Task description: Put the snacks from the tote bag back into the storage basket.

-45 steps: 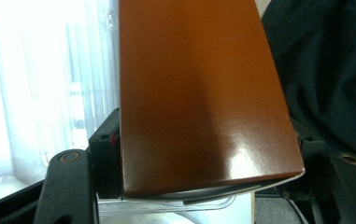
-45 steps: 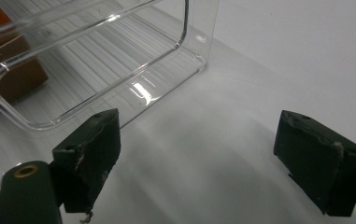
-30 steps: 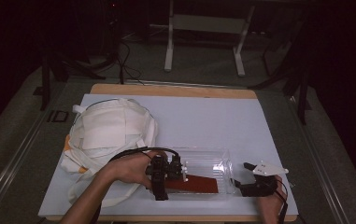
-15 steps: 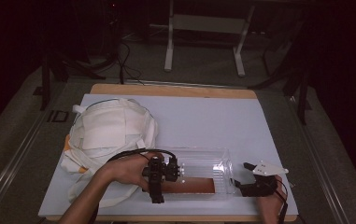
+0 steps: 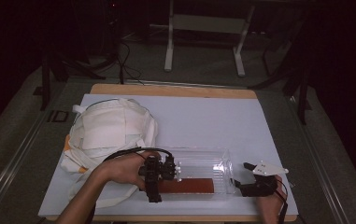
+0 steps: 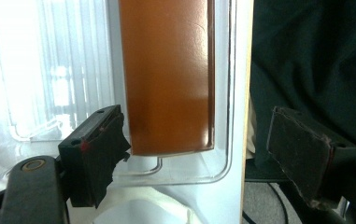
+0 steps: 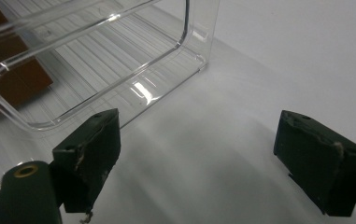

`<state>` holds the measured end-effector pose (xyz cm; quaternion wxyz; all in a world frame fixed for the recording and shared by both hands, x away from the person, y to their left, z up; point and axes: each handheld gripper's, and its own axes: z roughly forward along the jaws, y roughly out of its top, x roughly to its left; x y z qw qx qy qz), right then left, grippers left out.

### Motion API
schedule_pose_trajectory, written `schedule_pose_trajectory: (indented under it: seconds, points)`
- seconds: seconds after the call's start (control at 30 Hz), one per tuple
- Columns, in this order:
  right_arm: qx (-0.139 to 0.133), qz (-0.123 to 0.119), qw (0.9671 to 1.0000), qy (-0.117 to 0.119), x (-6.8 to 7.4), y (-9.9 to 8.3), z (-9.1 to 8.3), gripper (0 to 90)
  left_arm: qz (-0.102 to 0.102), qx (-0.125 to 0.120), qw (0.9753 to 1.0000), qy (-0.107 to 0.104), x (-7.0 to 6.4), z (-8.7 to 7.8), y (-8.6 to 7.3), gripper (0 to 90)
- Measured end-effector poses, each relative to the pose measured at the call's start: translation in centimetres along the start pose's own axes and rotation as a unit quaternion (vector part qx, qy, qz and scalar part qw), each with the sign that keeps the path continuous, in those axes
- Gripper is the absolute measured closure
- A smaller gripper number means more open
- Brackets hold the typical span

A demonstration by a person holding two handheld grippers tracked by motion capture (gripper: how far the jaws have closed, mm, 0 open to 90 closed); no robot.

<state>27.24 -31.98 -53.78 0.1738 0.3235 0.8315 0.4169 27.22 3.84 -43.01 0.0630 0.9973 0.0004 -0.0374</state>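
A clear plastic box [image 5: 199, 161] lies near the table's front edge with a flat brown piece [image 5: 187, 185] inside it. My left gripper [image 5: 153, 185] is at the box's left end, jaws open. In the left gripper view the left gripper [image 6: 199, 158] straddles the box's near corner, the brown piece [image 6: 166, 74] lies just ahead, and the box rim [image 6: 227, 93] runs beside it. My right gripper [image 5: 242, 178] sits open on the table just right of the box. In the right gripper view the right gripper [image 7: 199, 158] has only bare white table between its jaws, and the box corner [image 7: 185, 42] lies ahead.
A white cloth bag [image 5: 110, 130] with straps lies at the left of the white table cover [image 5: 222, 121], touching the left forearm. The wooden front edge [image 6: 246, 93] is right beside the box. Metal stand legs [image 5: 203, 42] are on the floor beyond the table.
My left gripper has drifted slightly left along the front edge, and the brown piece sits a little further left in the box. The right gripper has stayed still.
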Motion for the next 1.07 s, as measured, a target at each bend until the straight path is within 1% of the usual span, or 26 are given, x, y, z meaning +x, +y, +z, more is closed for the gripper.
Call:
schedule_pose_trajectory:
  seconds: [0.13,0.47,0.73,0.87,0.97,1.0,1.03,1.07]
  points:
    - [0.000,0.000,1.0000,0.000,0.0,0.0,0.0,14.8,0.001,-0.009,0.9999,0.006,0.0,-0.5,-0.2,19.6]
    - [-0.001,0.000,1.0000,0.000,0.0,0.0,0.0,14.8,-0.008,-0.025,0.9995,0.017,0.1,-1.2,-0.9,20.4]
    - [-0.001,0.001,1.0000,0.000,0.0,0.0,0.0,14.8,-0.016,-0.042,0.9985,0.031,0.2,-1.7,-1.4,20.4]
    - [-0.001,0.002,1.0000,0.000,0.0,0.0,0.0,14.8,-0.025,-0.061,0.9969,0.044,0.4,-2.1,-2.0,20.4]
    - [-0.001,0.002,1.0000,0.000,0.0,0.0,0.0,14.8,-0.029,-0.079,0.9949,0.056,0.5,-2.3,-2.5,20.4]
    - [-0.001,0.002,1.0000,0.000,0.0,0.0,0.0,14.8,-0.033,-0.085,0.9942,0.056,0.5,-2.4,-2.6,20.3]
    - [-0.001,0.002,1.0000,0.000,0.0,0.0,0.0,14.8,-0.036,-0.095,0.9930,0.059,0.5,-2.4,-2.9,20.4]
    - [-0.001,0.003,1.0000,0.000,0.0,0.0,0.0,14.8,-0.037,-0.099,0.9924,0.063,0.5,-2.5,-3.1,20.3]
